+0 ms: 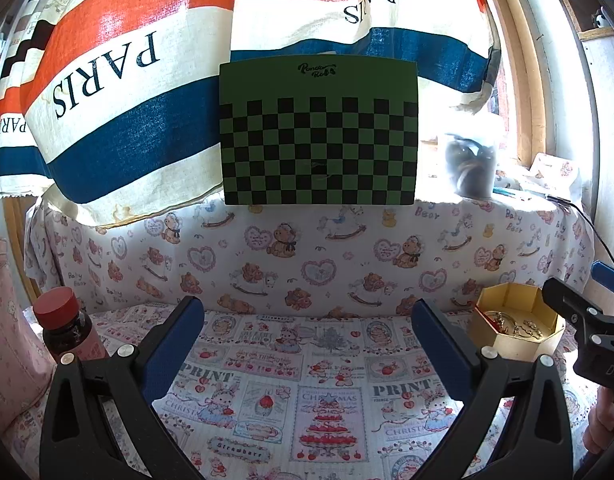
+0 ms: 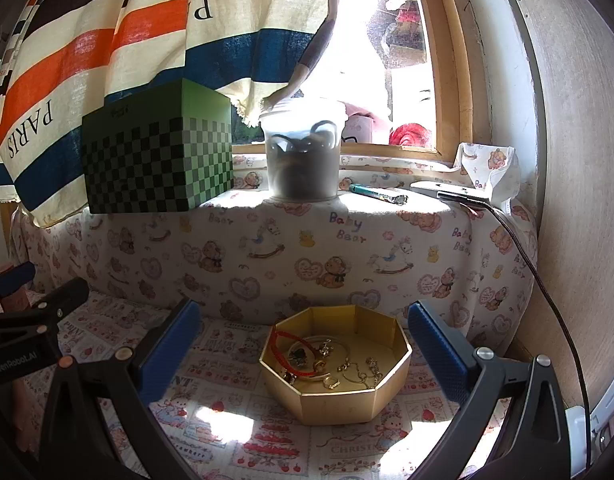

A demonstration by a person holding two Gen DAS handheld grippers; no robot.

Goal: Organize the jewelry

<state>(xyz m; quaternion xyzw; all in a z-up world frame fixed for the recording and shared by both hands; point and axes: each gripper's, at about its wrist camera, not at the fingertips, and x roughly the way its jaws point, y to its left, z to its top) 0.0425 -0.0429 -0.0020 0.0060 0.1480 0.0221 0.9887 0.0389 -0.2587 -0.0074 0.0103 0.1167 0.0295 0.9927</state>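
Left gripper (image 1: 307, 344): jaws spread wide with nothing between them; it hangs above the middle of the printed cloth (image 1: 267, 400), well to the left of the box.
Right gripper (image 2: 303, 352): jaws released and wide apart, empty; in its own view the box lies between the two blue pads (image 2: 435, 356) but a little beyond them, touching neither.
Gold box (image 2: 339, 392): an eight-sided open tray with gold walls, resting flat on the cloth near its right edge, close below the padded ledge; in the left view it shows at the far right, just behind the other gripper's black finger.
Jewelry (image 2: 327, 360): lies loose inside the box, toward its front and left; a red cord loop (image 2: 287, 348) at the left, a thin gold bangle crossing the middle, a gold ring near the front wall, fine chain pieces to the right. The smaller bits are too tangled to tell apart.
Red-capped bottle (image 1: 67, 328): upright at the left edge of the cloth, beside a pink fabric bag.
Padded ledge (image 2: 307, 248): covered with a teddy-bear print, running along the back of the cloth.
Green checkered box (image 2: 159, 152): on the ledge's left part, in front of the striped curtain (image 1: 127, 80).
Frosted tub (image 2: 303, 152): upright at the ledge's middle, just right of the green box, dark contents inside that I cannot identify.
Pen (image 2: 377, 194): flat on the ledge to the right of the tub.
Cable (image 2: 547, 280): runs from a flat device at the ledge's right corner down the right side.
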